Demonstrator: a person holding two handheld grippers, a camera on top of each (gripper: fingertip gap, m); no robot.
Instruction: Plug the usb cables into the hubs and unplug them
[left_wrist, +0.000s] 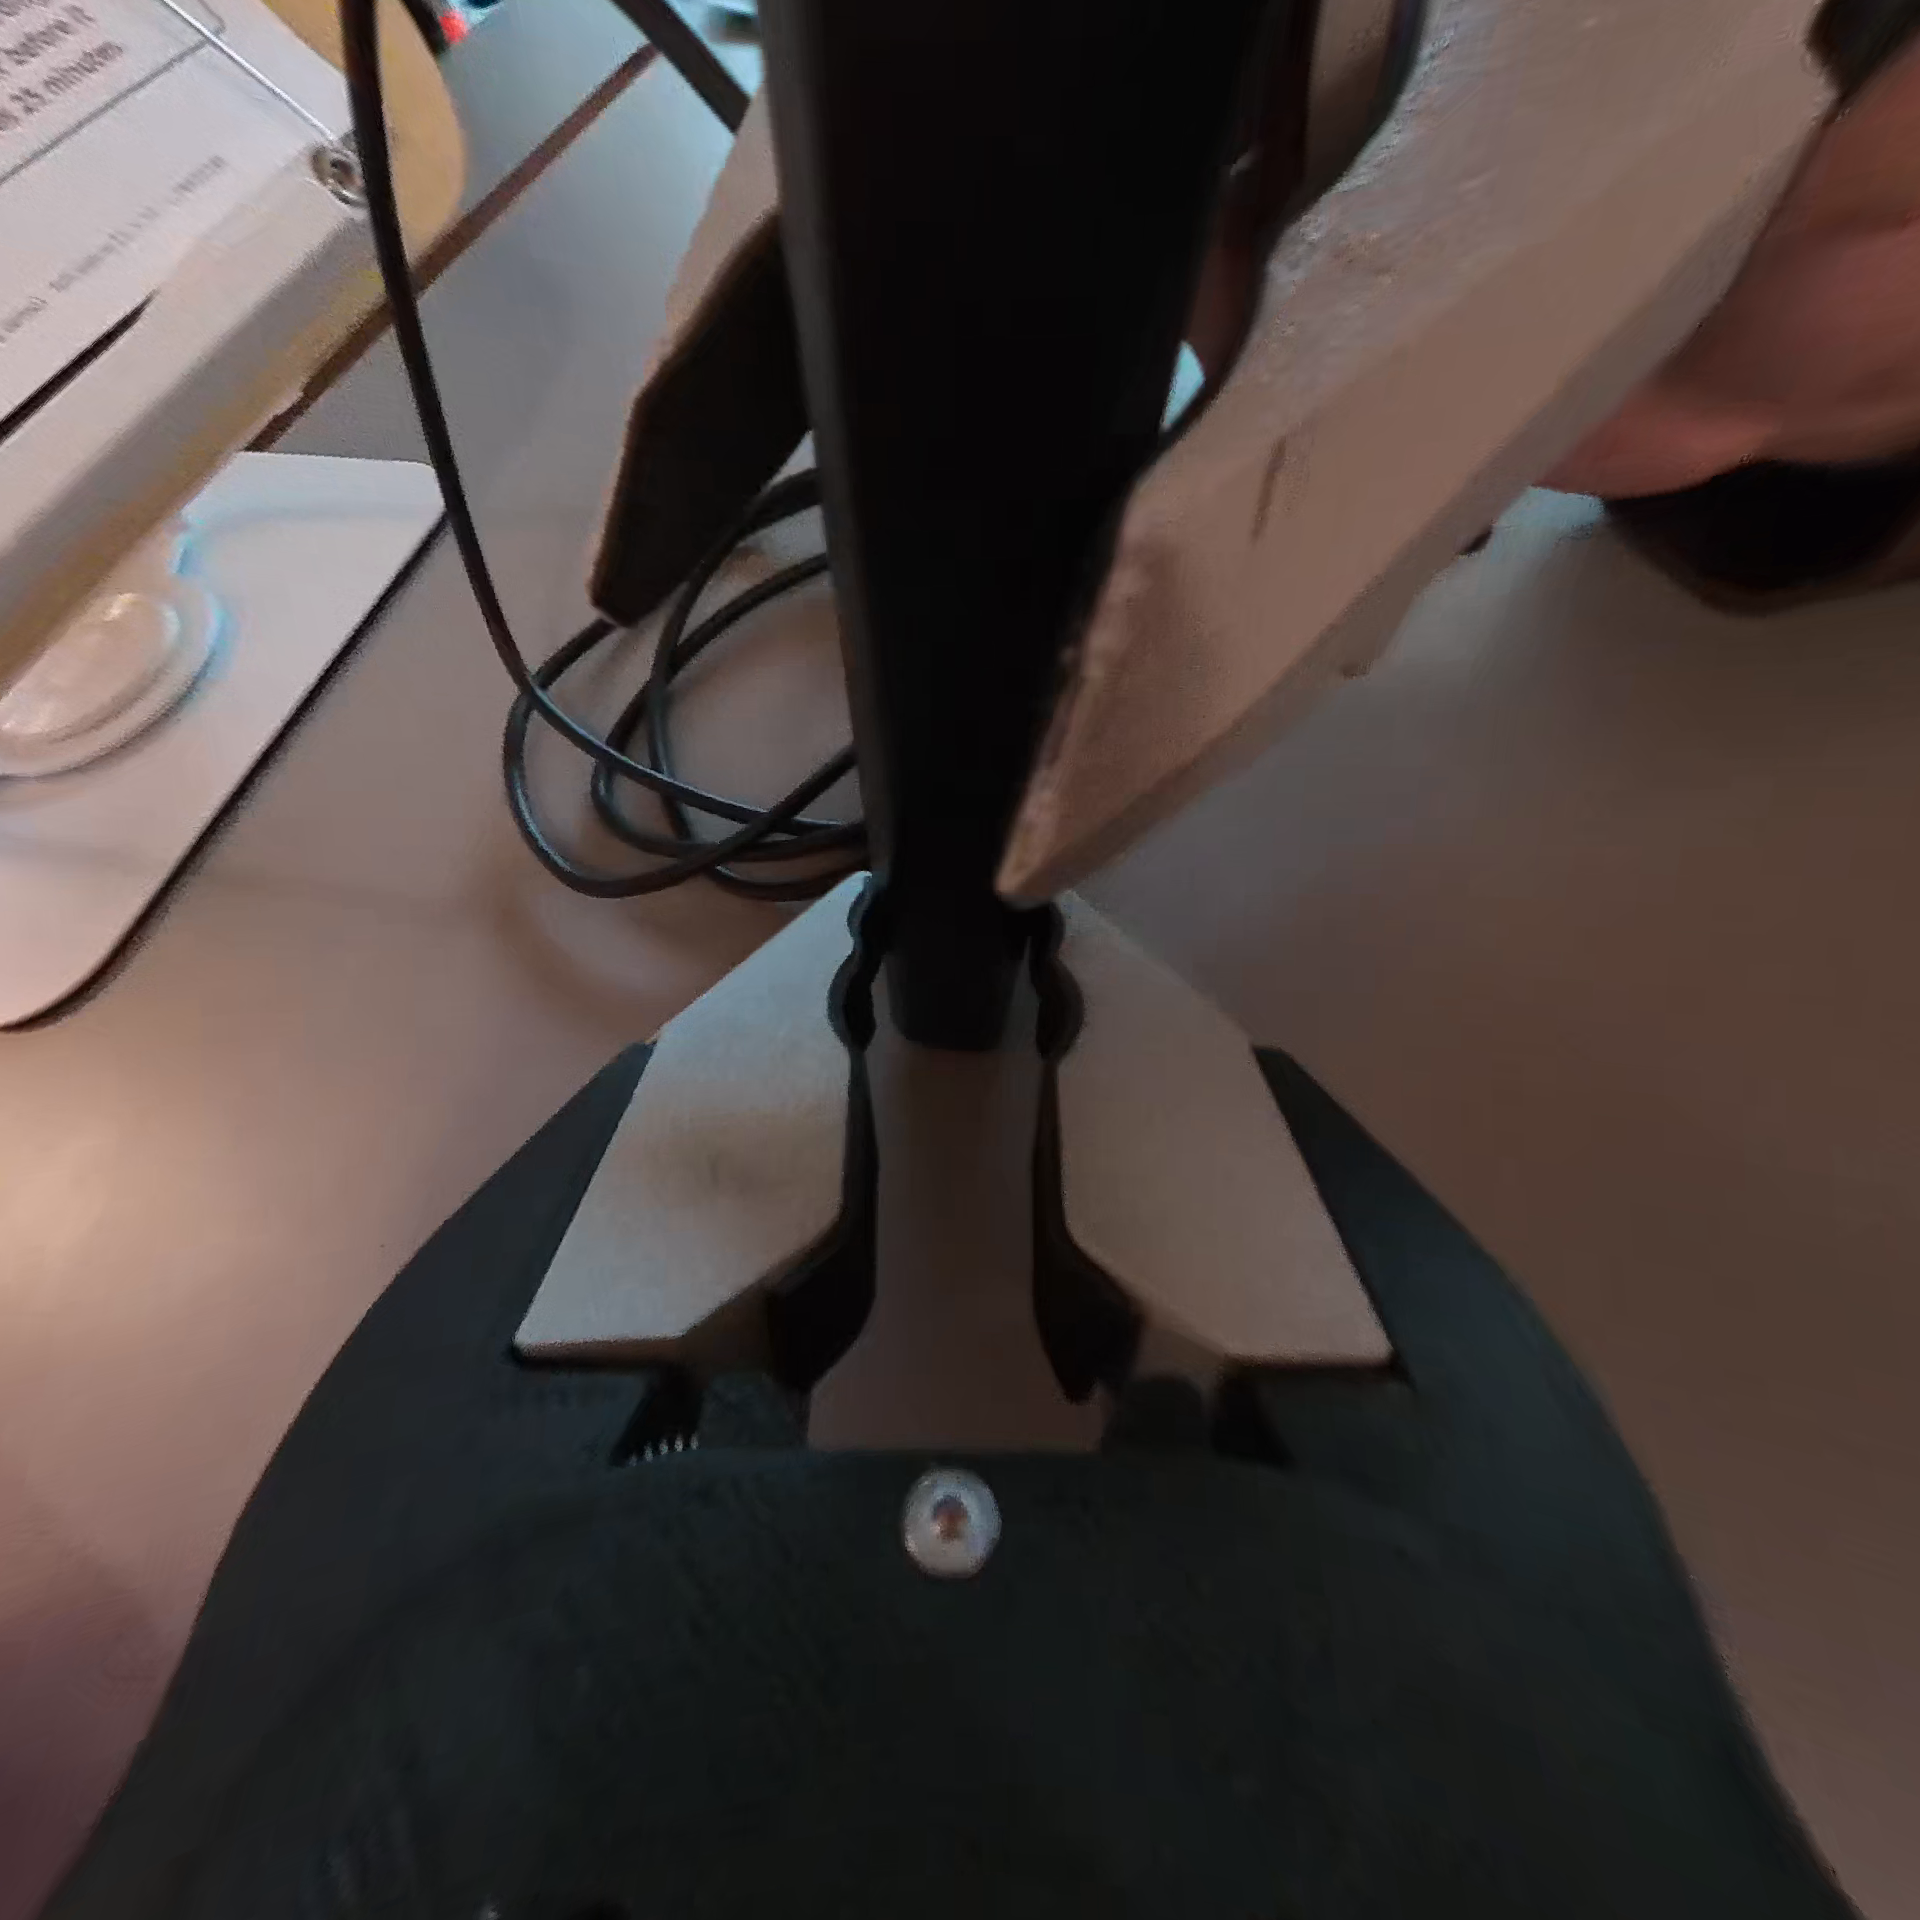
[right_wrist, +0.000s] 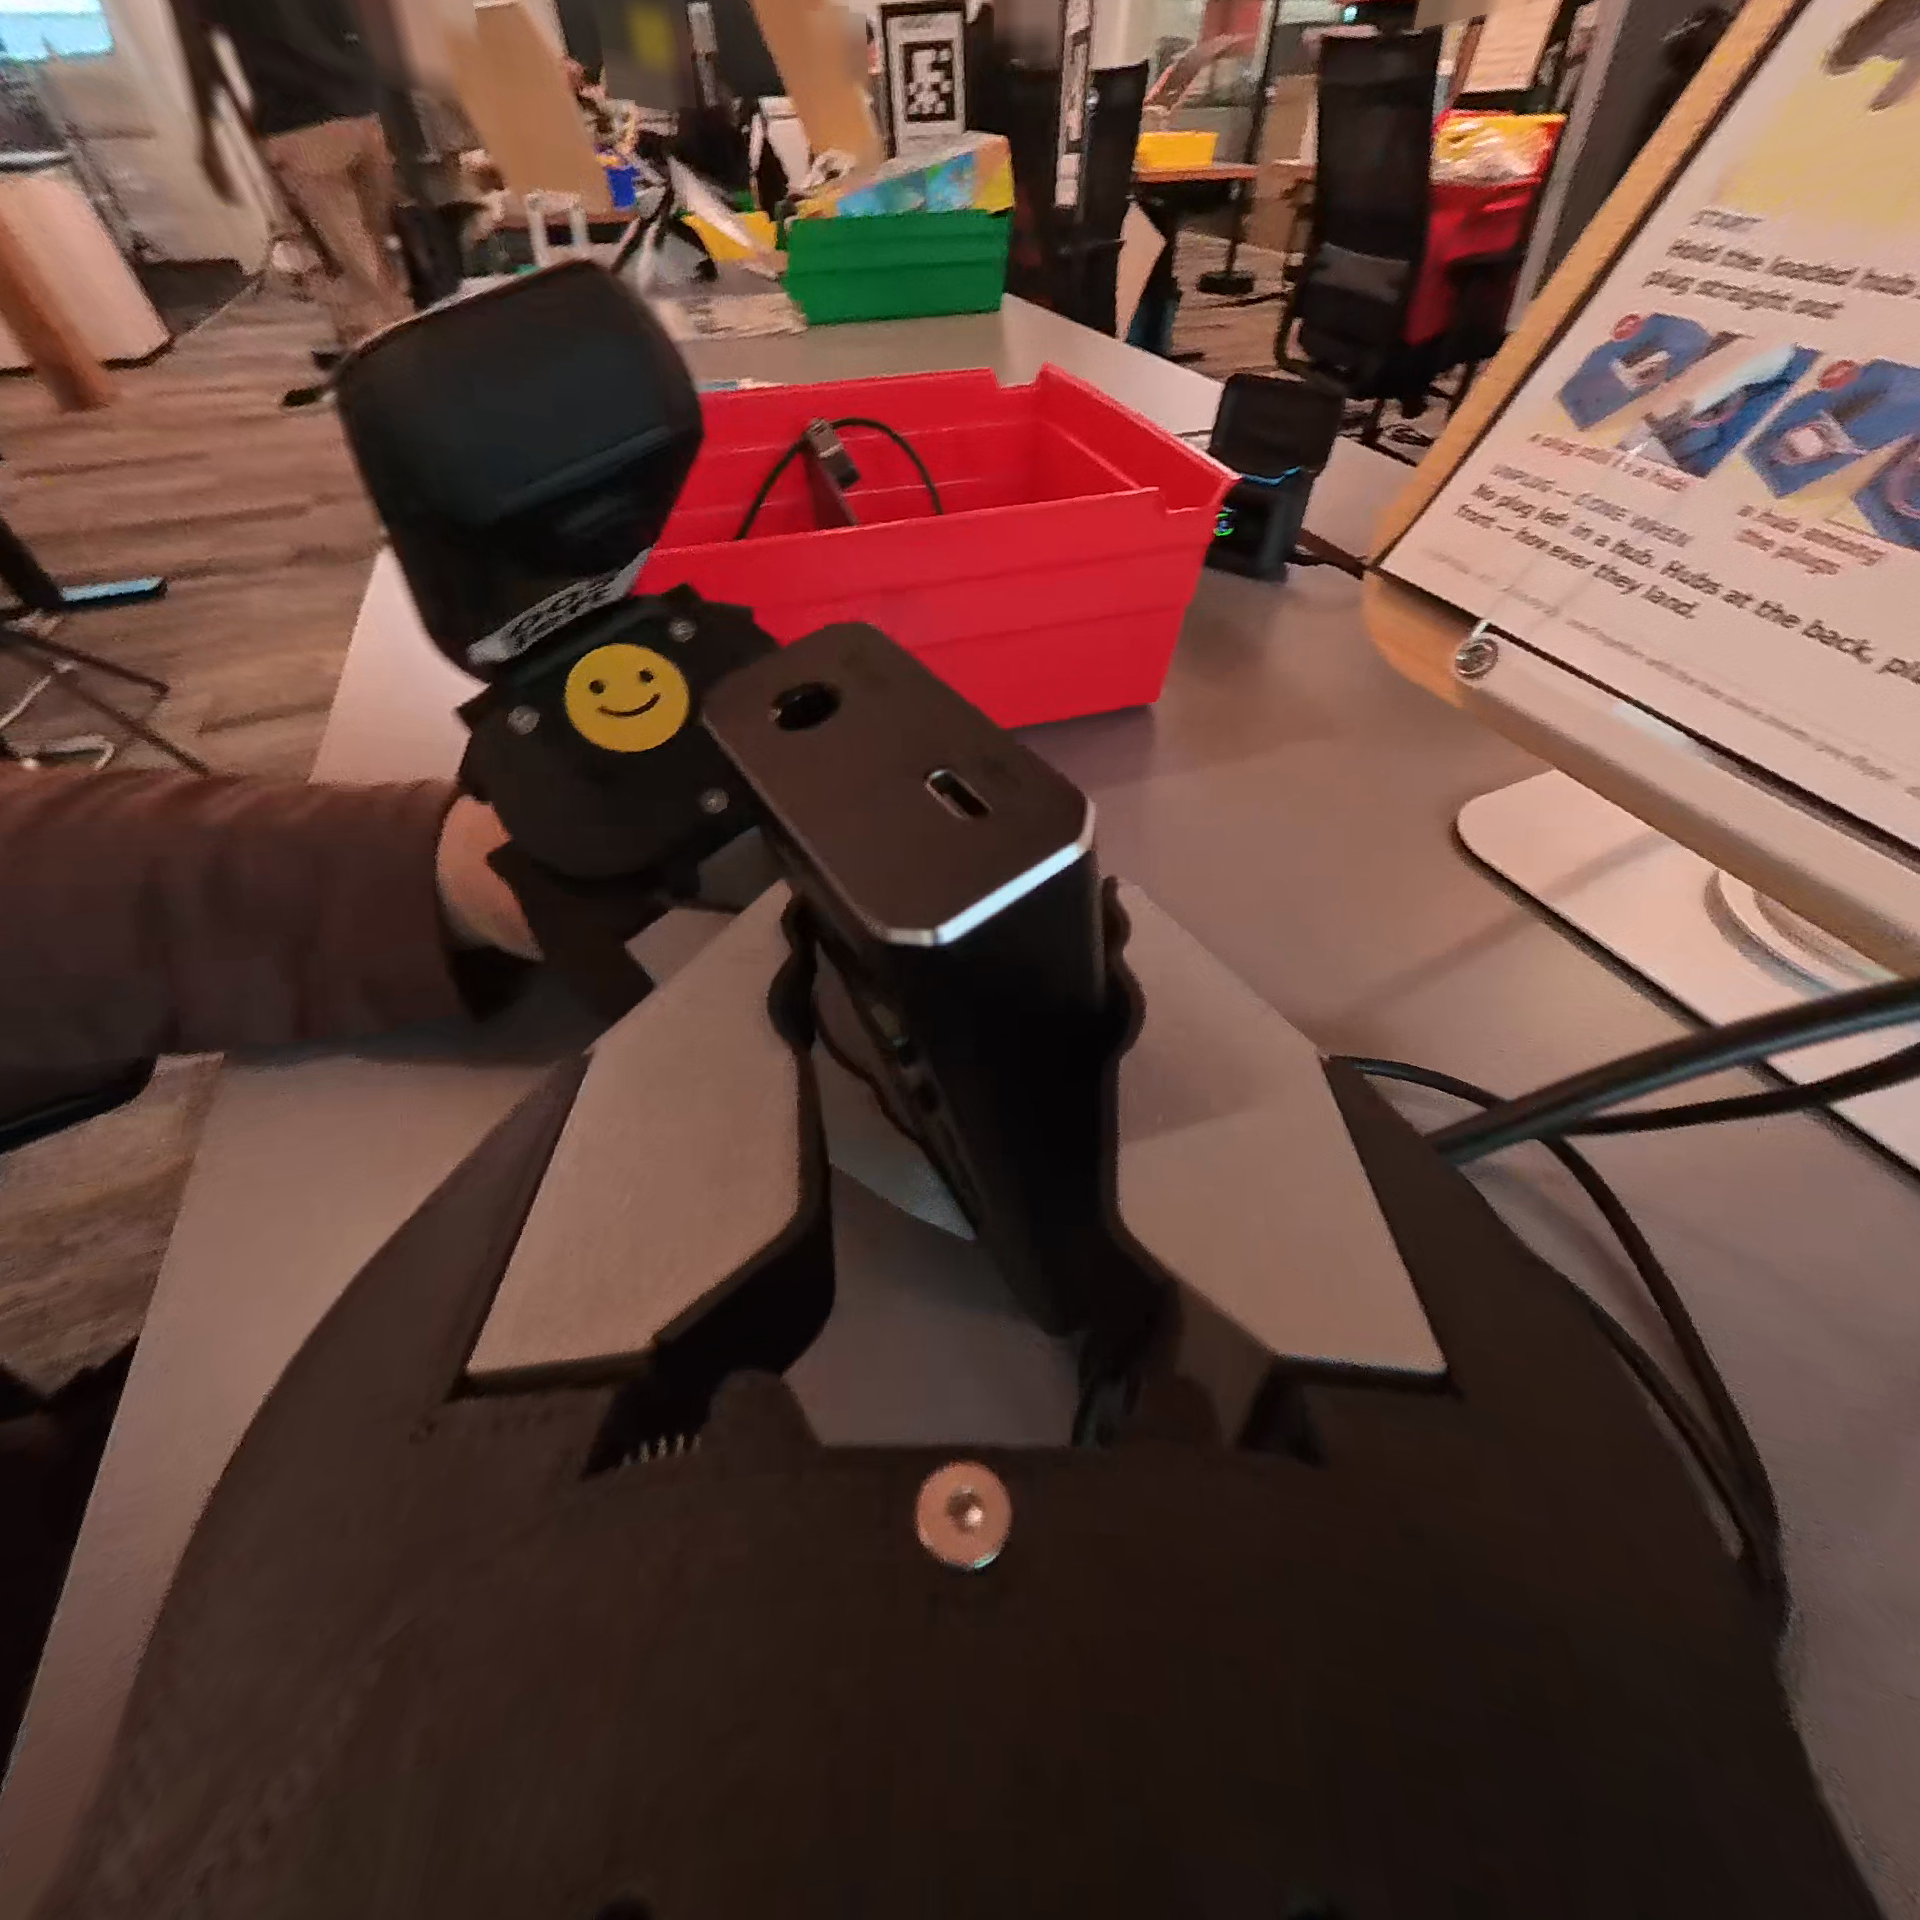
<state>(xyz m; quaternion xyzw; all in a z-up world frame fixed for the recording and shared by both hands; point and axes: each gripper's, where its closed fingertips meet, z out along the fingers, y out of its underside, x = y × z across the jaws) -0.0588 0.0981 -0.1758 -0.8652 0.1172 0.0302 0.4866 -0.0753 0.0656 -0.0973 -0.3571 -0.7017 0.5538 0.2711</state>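
The right gripper (right_wrist: 961, 971) clamps a dark, slim rectangular metal USB hub (right_wrist: 940, 914) between its grey fingers, holding it upright above the grey tabletop (right_wrist: 1299, 831). The hub's upturned end face is matte black with a bright bevelled edge, one round opening and one small oval port; further ports line its left side. The left gripper (left_wrist: 956, 971) is closed on the narrow near end of the same black hub (left_wrist: 997, 416), which rises away from it, with the other gripper's pale fingers (left_wrist: 1351, 468) on either side farther up.

Only the left wrist view shows the loose coils of thin black cable (left_wrist: 665, 790) lying on the table to the left of the hub, with the flat white base of a stand (left_wrist: 208, 727) farther left. It cannot be told from either picture whether a plug sits in the hub.

Only the right wrist view shows the wider scene: the left gripper's black body bearing a round yellow smiley sticker (right_wrist: 627, 696), a person's hand (right_wrist: 478, 883) in a dark sleeve holding it at left, a red plastic bin (right_wrist: 987, 582) beyond containing a black cable with its plug (right_wrist: 831, 468), a green bin (right_wrist: 899, 260) at the far end, and a printed instruction sheet on a stand (right_wrist: 1714, 447) at right.
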